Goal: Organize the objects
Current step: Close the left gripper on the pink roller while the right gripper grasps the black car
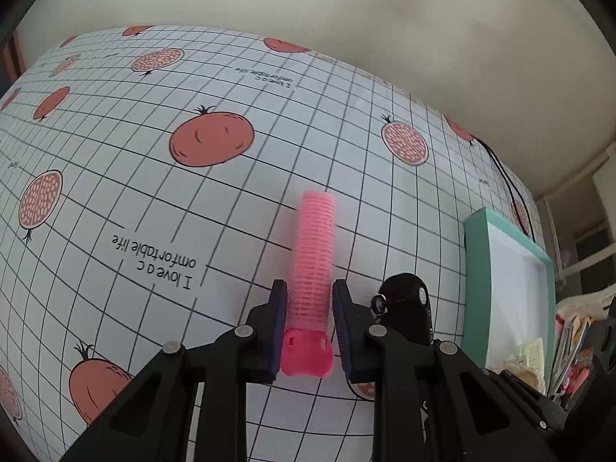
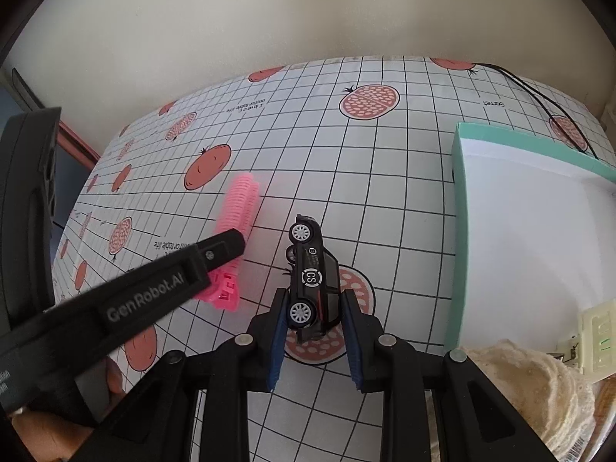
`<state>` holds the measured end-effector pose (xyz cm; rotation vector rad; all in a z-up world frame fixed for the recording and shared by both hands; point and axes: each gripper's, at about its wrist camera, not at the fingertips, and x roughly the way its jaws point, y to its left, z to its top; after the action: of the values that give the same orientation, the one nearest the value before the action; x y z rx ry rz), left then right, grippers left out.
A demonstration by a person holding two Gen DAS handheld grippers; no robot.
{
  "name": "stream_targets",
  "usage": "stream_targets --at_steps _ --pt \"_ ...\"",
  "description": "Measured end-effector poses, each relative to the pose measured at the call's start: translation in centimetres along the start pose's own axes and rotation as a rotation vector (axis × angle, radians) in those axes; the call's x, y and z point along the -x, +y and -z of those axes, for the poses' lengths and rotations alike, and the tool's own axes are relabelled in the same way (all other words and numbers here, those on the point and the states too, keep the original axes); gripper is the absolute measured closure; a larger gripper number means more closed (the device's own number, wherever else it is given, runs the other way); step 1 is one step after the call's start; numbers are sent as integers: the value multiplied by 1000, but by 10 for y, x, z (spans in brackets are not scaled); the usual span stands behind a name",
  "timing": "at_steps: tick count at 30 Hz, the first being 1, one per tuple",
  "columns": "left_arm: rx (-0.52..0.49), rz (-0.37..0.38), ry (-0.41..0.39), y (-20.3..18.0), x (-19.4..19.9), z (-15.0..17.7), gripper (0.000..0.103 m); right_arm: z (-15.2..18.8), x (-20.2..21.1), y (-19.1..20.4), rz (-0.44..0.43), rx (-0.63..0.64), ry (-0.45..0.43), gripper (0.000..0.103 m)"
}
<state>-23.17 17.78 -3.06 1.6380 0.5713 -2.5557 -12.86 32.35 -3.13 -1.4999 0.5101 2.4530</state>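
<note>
- Left wrist view looks steeply down along its jaws, close over the worktop (image 1: 231,200).
- Right wrist view does likewise, just beside it.
- Both share the pink roller (image 1: 312,254) and toy car (image 2: 313,273).

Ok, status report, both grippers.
Left gripper shut on pink roller. Right gripper shut on toy car. Box to the right, path clear.

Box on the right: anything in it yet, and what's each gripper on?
Done: the box holds a lace cloth and a small pale item. In hand: left gripper is clamped on the pink hair roller; right gripper is clamped on the toy car. Left: both are still on the table and need moving to the box.
</note>
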Motion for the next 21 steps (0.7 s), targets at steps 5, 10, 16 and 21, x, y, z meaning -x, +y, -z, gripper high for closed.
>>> stream_targets --at_steps 5,10,16,21 --pt "41 9 -26 5 15 -8 78 -6 13 0 -8 -12 -21 74" --pt "45 27 -58 0 35 -14 78 -11 27 -1 3 -25 -34 74" --pt "23 32 -85 -12 52 -24 78 -16 46 0 2 -36 -51 74" --pt "7 42 -115 -22 69 -27 78 -19 61 0 1 -26 -72 74"
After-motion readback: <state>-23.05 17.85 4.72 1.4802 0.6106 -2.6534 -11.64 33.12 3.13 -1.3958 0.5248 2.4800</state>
